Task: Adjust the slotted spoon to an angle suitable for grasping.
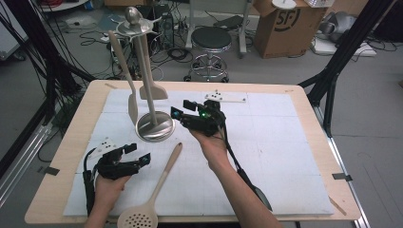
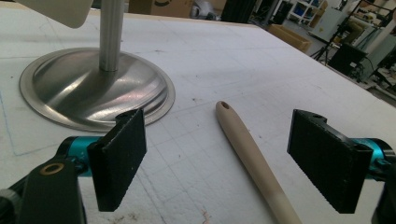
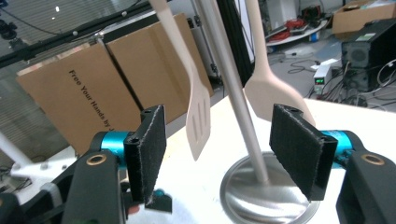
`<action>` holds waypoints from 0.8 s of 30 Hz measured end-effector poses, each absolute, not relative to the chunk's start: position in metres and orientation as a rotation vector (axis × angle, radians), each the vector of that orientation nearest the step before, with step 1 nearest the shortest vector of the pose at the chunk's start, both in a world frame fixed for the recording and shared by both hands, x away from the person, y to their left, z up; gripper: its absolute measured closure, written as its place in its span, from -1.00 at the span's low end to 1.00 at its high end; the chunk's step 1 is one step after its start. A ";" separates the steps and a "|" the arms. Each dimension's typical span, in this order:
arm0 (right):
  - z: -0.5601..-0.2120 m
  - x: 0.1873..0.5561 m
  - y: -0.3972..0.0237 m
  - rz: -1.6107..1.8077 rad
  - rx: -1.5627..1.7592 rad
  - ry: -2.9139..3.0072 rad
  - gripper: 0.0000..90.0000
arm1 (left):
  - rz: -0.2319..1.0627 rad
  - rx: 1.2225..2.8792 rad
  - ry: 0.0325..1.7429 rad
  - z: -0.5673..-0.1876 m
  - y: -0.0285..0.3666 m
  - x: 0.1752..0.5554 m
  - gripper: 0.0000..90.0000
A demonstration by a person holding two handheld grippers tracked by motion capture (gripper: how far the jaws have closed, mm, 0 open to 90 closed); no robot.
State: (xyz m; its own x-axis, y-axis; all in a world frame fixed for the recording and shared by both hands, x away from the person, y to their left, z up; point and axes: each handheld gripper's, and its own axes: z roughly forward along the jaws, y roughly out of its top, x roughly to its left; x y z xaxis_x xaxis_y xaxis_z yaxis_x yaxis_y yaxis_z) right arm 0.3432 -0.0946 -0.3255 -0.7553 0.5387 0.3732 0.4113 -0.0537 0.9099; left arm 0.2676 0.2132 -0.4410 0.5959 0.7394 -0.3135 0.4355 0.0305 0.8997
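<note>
White mat (image 1: 266,142): skimmer (image 1: 151,194) between stand (image 1: 155,126), left claw (image 1: 140,154).

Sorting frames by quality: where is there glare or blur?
High view: soft overall, even light. Left gripper view: sheen on the domed steel stand base, beige wooden spoon handle sharp, far room blurred. Right gripper view: black jaws sharp, cardboard boxes behind slightly soft.
</note>
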 end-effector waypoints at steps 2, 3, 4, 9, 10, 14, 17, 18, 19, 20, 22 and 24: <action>-0.331 0.340 -0.096 1.942 1.057 2.099 -0.20 | 0.310 1.604 1.007 -0.441 0.213 0.268 -0.55; -0.333 0.338 -0.096 1.940 1.057 2.107 -0.20 | 0.312 1.602 1.007 -0.441 0.213 0.268 -0.55; -0.336 0.336 -0.096 1.939 1.058 2.112 -0.20 | 0.311 1.603 1.007 -0.441 0.213 0.267 -0.55; -0.347 0.328 -0.094 1.921 1.060 2.154 -0.20 | 0.315 1.606 1.006 -0.441 0.214 0.267 -0.55; -0.349 0.326 -0.094 1.917 1.064 2.164 -0.19 | 0.315 1.606 1.007 -0.440 0.214 0.267 -0.55; -0.359 0.321 -0.091 1.881 1.077 2.242 -0.16 | 0.311 1.609 1.005 -0.441 0.213 0.267 -0.55; -0.367 0.317 -0.091 1.878 1.080 2.262 -0.09 | 0.311 1.605 1.006 -0.441 0.213 0.267 -0.55; -0.370 0.316 -0.091 1.870 1.078 2.276 -0.05 | 0.310 1.603 1.007 -0.441 0.213 0.267 -0.55; -0.372 0.316 -0.091 1.864 1.084 2.284 -0.03 | 0.310 1.603 1.006 -0.441 0.213 0.267 -0.55; -0.375 0.316 -0.091 1.858 1.090 2.296 0.00 | 0.310 1.602 1.007 -0.441 0.213 0.267 -0.55; -0.379 0.317 -0.092 1.859 1.108 2.316 0.13 | 0.309 1.605 1.004 -0.440 0.213 0.267 -0.55; -0.382 0.319 -0.091 1.857 1.134 2.342 0.30 | 0.310 1.605 1.005 -0.440 0.213 0.267 -0.55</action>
